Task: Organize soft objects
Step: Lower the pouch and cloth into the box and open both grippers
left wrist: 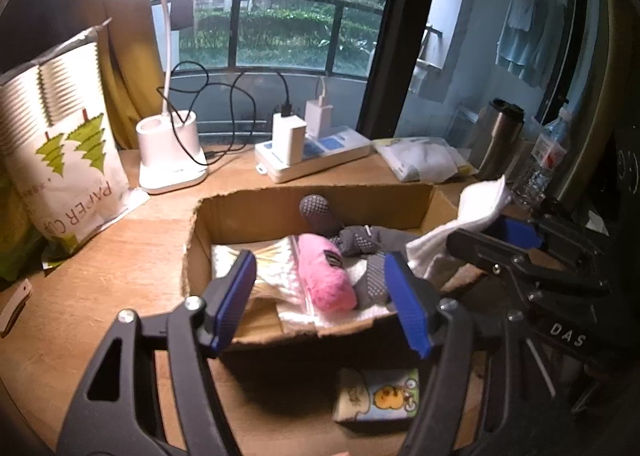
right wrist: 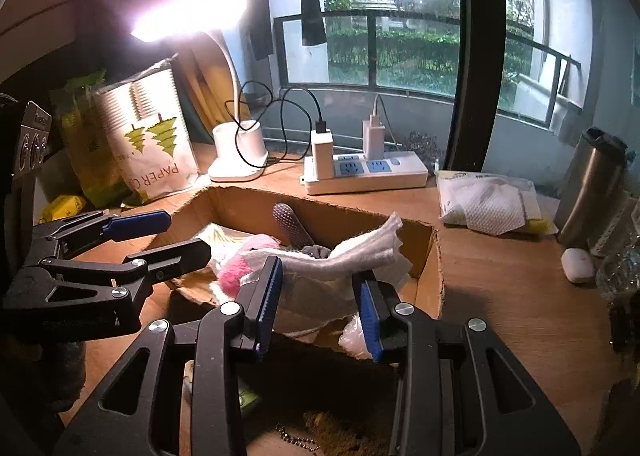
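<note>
- Nearest my left camera, the left tongs (left wrist: 320, 298) stand roughly half open over the near wall of the cardboard box (left wrist: 256, 211), with nothing between the blue pads (left wrist: 236, 292).
- Below them, on the worktop (left wrist: 120, 256) in front of the box, lies a small cartoon-printed pack (left wrist: 378, 400).
- Inside the box I see a pink fuzzy sock (left wrist: 326, 276), grey socks with grip dots (left wrist: 360, 244) and a pale cloth with yellowish stripes (left wrist: 276, 268) under them.
- My right tongs (right wrist: 318, 306) are open only a little; a white sock (right wrist: 360, 252) lies in the gap over the box, drooping across the other soft things. I cannot tell whether the pads still touch it.
- Toward the far edge of the worktop stand a white desk lamp (left wrist: 170, 151), lit, and a power strip (left wrist: 316, 153) with two chargers plugged in.
- At the left edge leans a paper cup bag (left wrist: 66, 159).
- Toward the right edge sit a tissue pack (right wrist: 488, 201) and a steel tumbler (right wrist: 592, 183).
</note>
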### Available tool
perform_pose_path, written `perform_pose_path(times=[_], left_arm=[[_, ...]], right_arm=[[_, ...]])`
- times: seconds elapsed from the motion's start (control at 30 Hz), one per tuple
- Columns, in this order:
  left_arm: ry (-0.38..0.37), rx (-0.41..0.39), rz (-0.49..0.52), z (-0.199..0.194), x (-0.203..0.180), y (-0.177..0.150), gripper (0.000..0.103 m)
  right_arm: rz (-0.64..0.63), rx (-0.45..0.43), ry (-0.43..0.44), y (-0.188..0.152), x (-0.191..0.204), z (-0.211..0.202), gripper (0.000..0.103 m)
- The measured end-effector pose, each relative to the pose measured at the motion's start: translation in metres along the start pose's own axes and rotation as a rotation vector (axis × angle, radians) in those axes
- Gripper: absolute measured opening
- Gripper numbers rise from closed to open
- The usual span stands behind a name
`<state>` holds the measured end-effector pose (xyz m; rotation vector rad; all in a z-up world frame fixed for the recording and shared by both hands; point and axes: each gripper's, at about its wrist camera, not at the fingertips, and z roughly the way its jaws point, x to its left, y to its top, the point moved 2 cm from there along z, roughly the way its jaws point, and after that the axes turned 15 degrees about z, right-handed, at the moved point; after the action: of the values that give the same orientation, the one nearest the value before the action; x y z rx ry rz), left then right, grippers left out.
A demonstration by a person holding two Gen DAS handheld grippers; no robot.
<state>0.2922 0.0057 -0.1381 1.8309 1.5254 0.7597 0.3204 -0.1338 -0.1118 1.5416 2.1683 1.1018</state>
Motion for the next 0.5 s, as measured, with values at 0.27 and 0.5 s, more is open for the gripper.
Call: perform_pose_path(times=[0.27,0.5], left_arm=[[0.01,-0.02,-0.005,-0.016,0.003,-0.006,0.068],[0.015,-0.018,-0.023,-0.013,0.016,-0.009,0.068]], right_arm=[[-0.019,-0.013,0.001,-0.002,0.012,-0.007,0.039],[-0.025,0.003,-0.004,0.002,0.017,0.005,0.039]])
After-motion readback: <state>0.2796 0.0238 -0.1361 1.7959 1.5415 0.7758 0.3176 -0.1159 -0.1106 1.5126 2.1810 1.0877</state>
